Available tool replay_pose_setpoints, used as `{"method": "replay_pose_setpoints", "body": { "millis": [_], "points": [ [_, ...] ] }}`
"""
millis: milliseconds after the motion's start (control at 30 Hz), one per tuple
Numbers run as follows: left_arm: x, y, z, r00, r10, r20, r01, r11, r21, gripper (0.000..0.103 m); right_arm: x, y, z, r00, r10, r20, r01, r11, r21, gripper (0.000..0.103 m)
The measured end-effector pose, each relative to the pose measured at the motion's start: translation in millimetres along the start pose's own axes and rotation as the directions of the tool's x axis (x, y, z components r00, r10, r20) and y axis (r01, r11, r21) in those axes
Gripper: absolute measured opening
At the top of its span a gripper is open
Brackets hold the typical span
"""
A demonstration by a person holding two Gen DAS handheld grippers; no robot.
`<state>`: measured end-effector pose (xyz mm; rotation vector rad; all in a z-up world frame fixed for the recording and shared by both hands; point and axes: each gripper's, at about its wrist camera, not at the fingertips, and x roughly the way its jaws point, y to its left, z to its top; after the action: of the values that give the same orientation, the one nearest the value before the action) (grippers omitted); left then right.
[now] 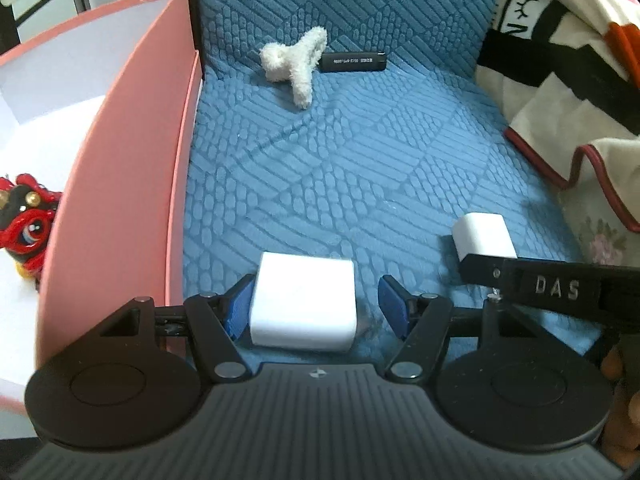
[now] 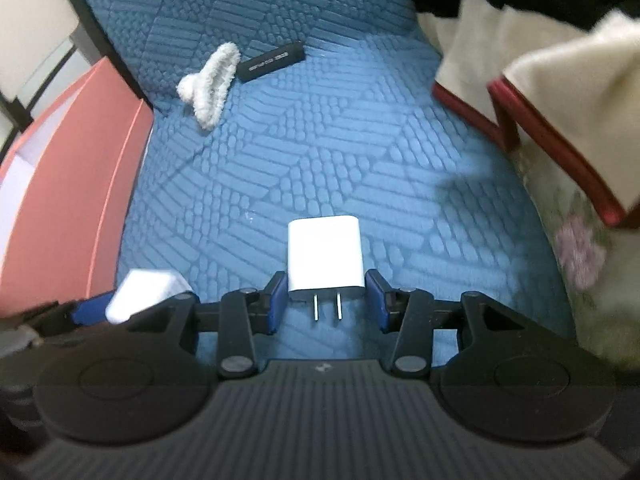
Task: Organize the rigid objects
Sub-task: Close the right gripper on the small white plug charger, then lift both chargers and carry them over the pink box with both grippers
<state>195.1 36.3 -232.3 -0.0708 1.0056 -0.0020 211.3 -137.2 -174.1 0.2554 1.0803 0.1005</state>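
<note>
Blue quilt (image 1: pixel 340 168); pink box (image 1: pixel 120 168) holds toy (image 1: pixel 26 220).

1. The pink box (image 1: pixel 120 168) is cut off at the left edge.
2. The lion toy (image 1: pixel 24 220) is half hidden by the box wall.
3. Tiny words on the black stick (image 1: pixel 354 62) are too small to read.
4. The blanket (image 2: pixel 560 92) looks blurry.

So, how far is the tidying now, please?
Done: a red lion toy already lies inside the pink box. In hand: the right gripper is shut on a white plug charger; the left gripper has a white cube block between its jaws, with a gap on one side. Left: the fluffy hair clip and the black stick on the blue cover.
</note>
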Motion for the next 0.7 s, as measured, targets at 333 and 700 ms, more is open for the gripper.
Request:
{"method": "replay_pose_setpoints", "body": {
  "millis": [333,700],
  "points": [
    [-8.0,-1.8,-7.6,1.000,0.003,0.019,-0.003,1.000,0.007,0.071,8.8,-1.7,7.8,1.000,0.005,0.013,-0.006,1.000,0.023,0.049],
    [-7.4,-0.2,-7.1,1.000,0.011,0.012,-0.011,1.000,-0.012,0.065,11.9,8.8,11.1,0.999,-0.035,0.028,0.036,0.997,-0.066,0.046]
  ]
}}
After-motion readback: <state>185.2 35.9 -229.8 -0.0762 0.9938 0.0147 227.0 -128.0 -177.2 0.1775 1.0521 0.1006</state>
